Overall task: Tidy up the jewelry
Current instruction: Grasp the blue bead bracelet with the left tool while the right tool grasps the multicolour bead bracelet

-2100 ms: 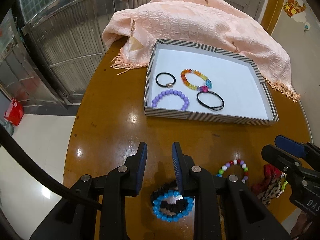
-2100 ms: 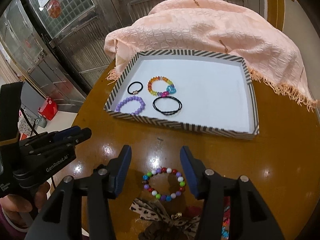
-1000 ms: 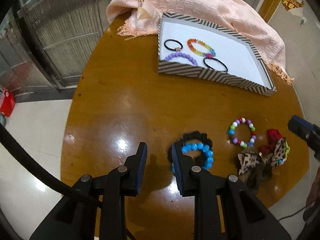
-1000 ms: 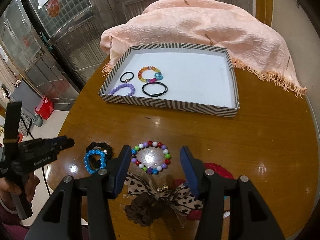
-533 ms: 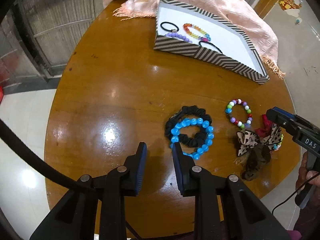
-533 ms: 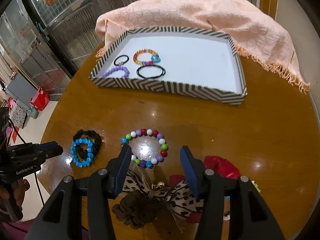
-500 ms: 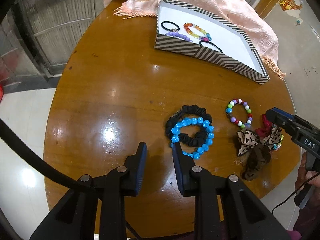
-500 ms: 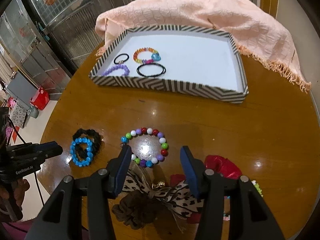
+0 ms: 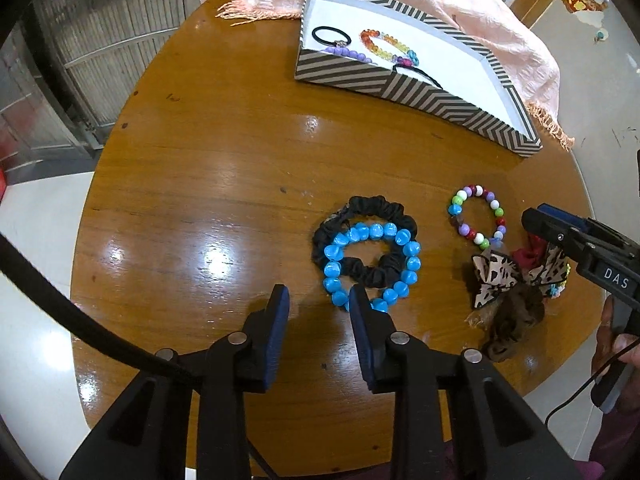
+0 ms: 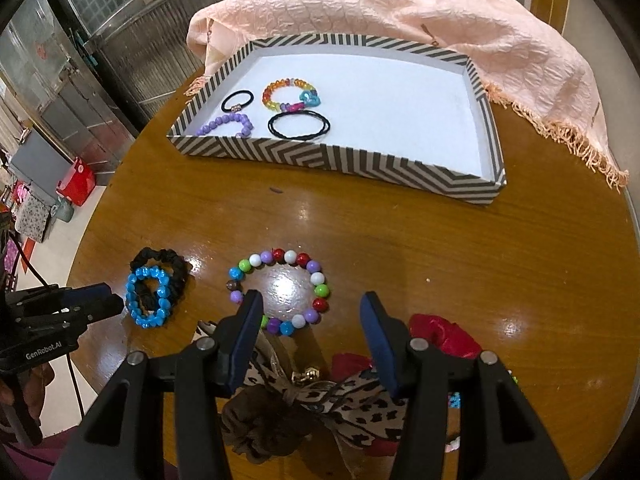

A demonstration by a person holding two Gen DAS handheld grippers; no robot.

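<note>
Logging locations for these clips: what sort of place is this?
Probably a home or small shop entrance area, not a lab: a round wooden table draped with a peach shawl, metal folding gates behind it, and a tiled floor.

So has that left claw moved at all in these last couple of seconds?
Yes. The left claw has pulled back from the striped tray, toward the near table edge; the blue bead bracelet, earlier under it, now lies ahead.

The left gripper [image 9: 319,300] is held low with its fingers [image 9: 279,312] slightly apart and nothing between them. The right gripper [image 10: 311,312] has its fingers [image 10: 374,316] spread wider, also empty. A hand [image 9: 618,344] grips the right gripper's handle.
</note>
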